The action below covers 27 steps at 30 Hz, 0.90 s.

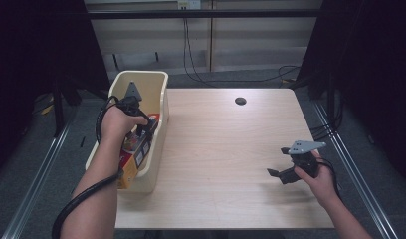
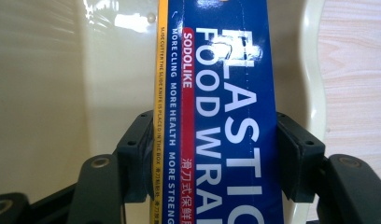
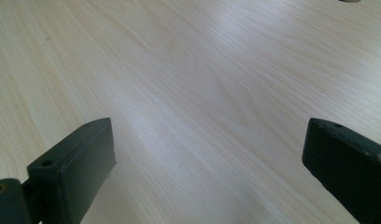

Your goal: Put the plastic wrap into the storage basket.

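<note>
One cream bin (image 1: 158, 144), plastic wrap box (image 2: 216, 116) inside

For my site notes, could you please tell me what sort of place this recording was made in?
Probably a lab or test room set up for recording handling work. A bare wooden table stands between dark curtains, loose cables run along the back wall, and the person works with a cabled left gripper and right gripper.
</note>
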Tool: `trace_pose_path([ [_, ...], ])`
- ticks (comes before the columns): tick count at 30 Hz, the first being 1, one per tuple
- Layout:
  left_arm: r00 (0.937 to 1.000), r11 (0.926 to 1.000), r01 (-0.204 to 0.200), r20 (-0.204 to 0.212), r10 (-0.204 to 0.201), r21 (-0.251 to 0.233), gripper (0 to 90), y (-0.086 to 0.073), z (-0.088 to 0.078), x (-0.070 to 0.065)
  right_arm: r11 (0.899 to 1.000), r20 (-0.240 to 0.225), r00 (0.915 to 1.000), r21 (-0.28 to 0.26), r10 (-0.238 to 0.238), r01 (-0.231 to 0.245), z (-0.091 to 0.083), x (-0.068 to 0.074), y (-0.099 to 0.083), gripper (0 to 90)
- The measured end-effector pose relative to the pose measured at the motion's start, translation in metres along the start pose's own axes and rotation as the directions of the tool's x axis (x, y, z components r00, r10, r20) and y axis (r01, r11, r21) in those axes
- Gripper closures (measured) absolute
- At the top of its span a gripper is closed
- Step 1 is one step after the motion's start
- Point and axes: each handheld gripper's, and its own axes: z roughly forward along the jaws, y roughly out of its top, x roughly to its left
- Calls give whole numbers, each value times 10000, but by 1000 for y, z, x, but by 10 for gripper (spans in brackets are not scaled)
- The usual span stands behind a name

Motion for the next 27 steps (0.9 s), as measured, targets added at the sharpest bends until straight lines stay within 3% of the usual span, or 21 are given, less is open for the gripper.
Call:
trace_pose_path([
  [5,9999,9998,-139,-16,139,113,396,0,3,1,10000,18,10000,-31,0,0,0,0,0,21],
  [19,9998,9996,159,148,-163,236,387,-1,12,5,10000,38,10000,6,-7,7,1,1,0,24],
  [22,9992,9996,188,361,-195,190,379,-1,9,6,10000,44,10000,4,0,0,1,1,0,24],
  [27,9979,9982,312,589,-282,-514,337,0,-8,4,10000,-48,10000,48,-28,28,1,1,0,24],
])
